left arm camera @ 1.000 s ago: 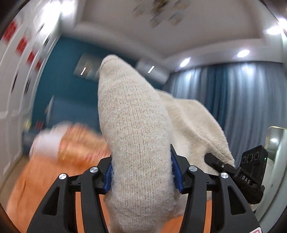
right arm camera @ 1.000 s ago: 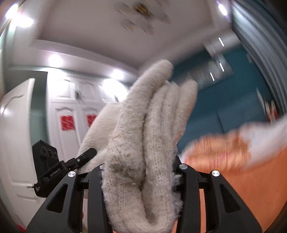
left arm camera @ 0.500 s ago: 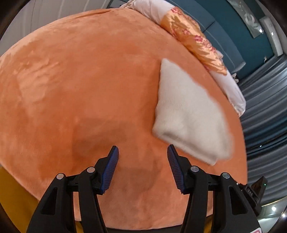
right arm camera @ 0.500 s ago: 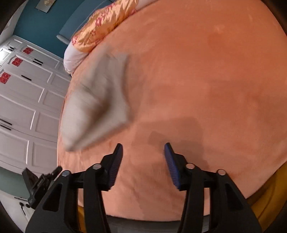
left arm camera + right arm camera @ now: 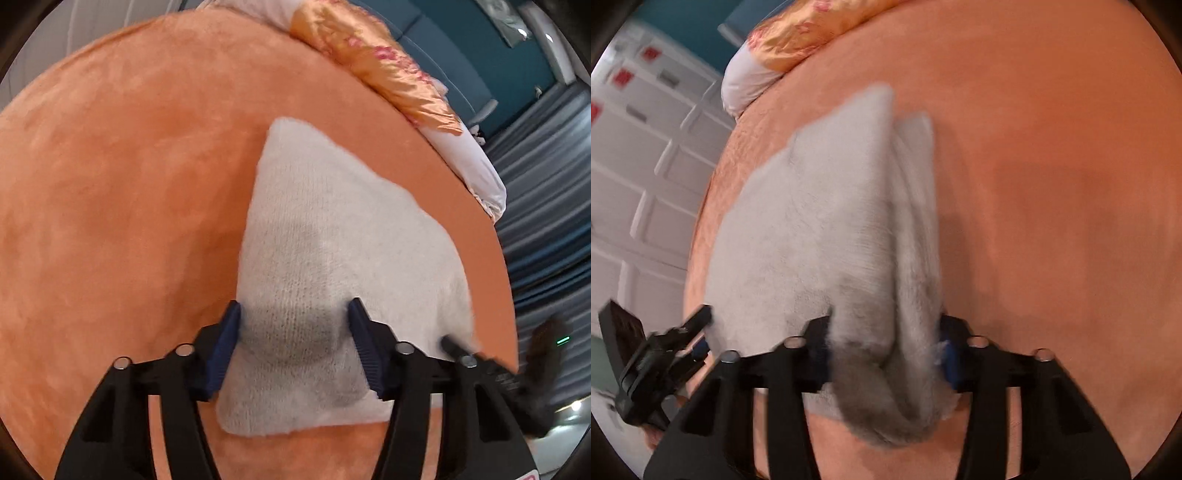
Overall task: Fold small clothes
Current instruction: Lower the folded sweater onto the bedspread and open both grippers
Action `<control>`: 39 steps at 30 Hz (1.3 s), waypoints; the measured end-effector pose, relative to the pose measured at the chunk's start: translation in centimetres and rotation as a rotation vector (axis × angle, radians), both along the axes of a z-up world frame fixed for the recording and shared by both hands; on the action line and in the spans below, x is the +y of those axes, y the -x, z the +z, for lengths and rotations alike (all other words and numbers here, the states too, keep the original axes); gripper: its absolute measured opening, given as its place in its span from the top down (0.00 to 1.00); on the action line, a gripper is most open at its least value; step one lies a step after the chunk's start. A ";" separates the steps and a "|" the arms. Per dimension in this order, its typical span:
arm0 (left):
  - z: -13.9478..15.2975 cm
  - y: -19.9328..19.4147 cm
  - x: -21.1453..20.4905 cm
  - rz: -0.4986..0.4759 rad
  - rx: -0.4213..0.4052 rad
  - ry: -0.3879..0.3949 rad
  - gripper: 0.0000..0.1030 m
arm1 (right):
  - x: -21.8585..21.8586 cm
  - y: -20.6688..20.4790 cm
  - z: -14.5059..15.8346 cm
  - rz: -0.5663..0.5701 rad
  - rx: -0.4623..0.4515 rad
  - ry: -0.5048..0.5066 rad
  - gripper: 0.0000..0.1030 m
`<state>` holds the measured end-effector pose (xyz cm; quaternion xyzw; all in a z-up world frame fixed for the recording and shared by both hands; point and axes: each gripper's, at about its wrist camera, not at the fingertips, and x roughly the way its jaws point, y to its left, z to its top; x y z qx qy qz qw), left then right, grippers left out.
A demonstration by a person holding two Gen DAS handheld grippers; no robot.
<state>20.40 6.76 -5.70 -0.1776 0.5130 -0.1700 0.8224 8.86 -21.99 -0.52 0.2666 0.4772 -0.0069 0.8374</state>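
Observation:
A cream knitted garment (image 5: 332,251), folded into a thick bundle, lies on the orange bed cover (image 5: 129,184). My left gripper (image 5: 293,325) is open, its blue pads on either side of the near edge of the garment. In the right wrist view the same garment (image 5: 827,229) shows several stacked layers. My right gripper (image 5: 884,343) has its jaws around the garment's near folded end, and the pads touch the cloth on both sides. The right view is blurred by motion.
An orange floral pillow (image 5: 380,70) and a white pillow (image 5: 476,166) lie at the far edge of the bed. White wardrobe doors (image 5: 639,147) stand to the left in the right wrist view. Blue-grey curtains (image 5: 546,206) hang at the right.
A second ago both grippers held the garment up in the air. Half a second ago it lay on the bed with both grippers open and apart from it. Now both grippers are at its near edge.

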 end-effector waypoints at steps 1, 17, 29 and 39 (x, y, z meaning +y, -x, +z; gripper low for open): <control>0.4 0.3 0.1 -0.009 -0.019 -0.011 0.59 | 0.2 0.3 1.5 0.015 -0.054 0.010 0.70; 0.5 3.2 -1.8 -0.023 -0.071 -0.238 0.60 | 2.5 4.7 2.7 -0.002 -0.079 0.263 0.89; -0.7 4.4 -2.9 -0.030 -0.012 -0.315 0.56 | 3.5 4.4 -1.0 0.084 0.080 0.370 0.94; 1.1 9.2 -3.9 -0.035 -0.062 -0.369 0.48 | 4.1 11.5 2.9 0.023 -0.028 0.293 0.92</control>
